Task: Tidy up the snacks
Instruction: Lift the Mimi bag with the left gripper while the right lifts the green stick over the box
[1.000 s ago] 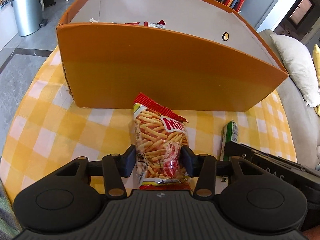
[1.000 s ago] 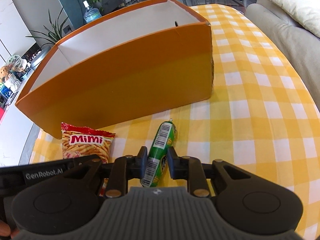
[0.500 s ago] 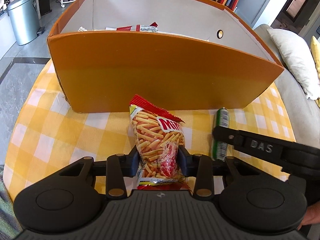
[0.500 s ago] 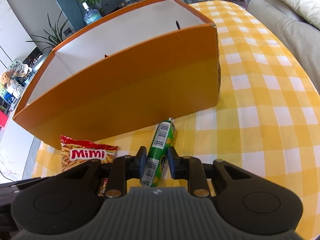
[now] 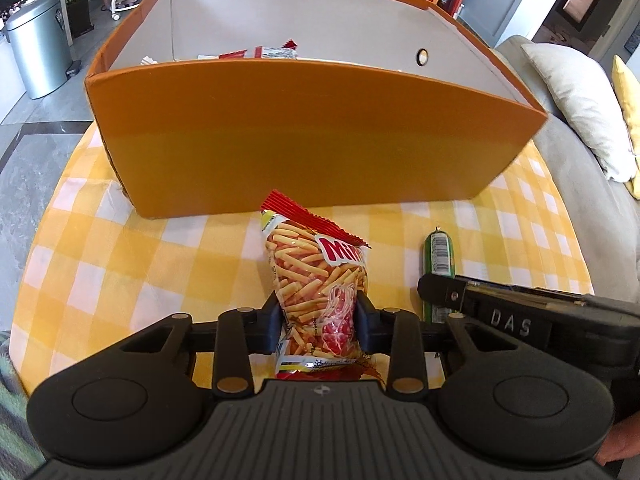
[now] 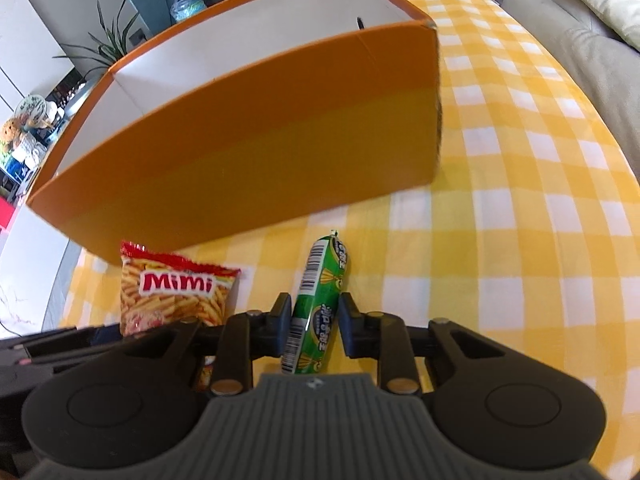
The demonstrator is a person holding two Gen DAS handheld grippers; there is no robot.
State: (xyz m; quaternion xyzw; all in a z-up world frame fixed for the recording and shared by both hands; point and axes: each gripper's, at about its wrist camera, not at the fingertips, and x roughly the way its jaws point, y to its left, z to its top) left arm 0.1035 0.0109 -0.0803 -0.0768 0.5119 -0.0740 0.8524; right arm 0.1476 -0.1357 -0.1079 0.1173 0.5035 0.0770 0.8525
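An orange cardboard box [image 5: 312, 148] [image 6: 256, 148] stands on the yellow checked tablecloth, with a few snack packets [image 5: 256, 53] showing inside at its far left. A red and orange Mimi snack bag [image 5: 316, 292] [image 6: 176, 296] sits between the pads of my left gripper [image 5: 318, 322], whose jaws are closing and squeezing the bag's sides. My right gripper [image 6: 314, 322] is shut on a green sausage stick [image 6: 320, 308] [image 5: 439, 258], which points toward the box. The two grippers are side by side just in front of the box.
A grey sofa [image 5: 592, 184] with a cream cushion [image 5: 576, 92] borders the table's right side. A metal bin [image 5: 38, 44] and potted plants [image 6: 108, 40] stand on the floor past the left edge. Bare tablecloth [image 6: 520, 208] lies right of the box.
The left jaws have narrowed on the Mimi bag, crumpling it thinner. In both views the box looks lower and farther back, with more of its inside showing. The right grip is unchanged.
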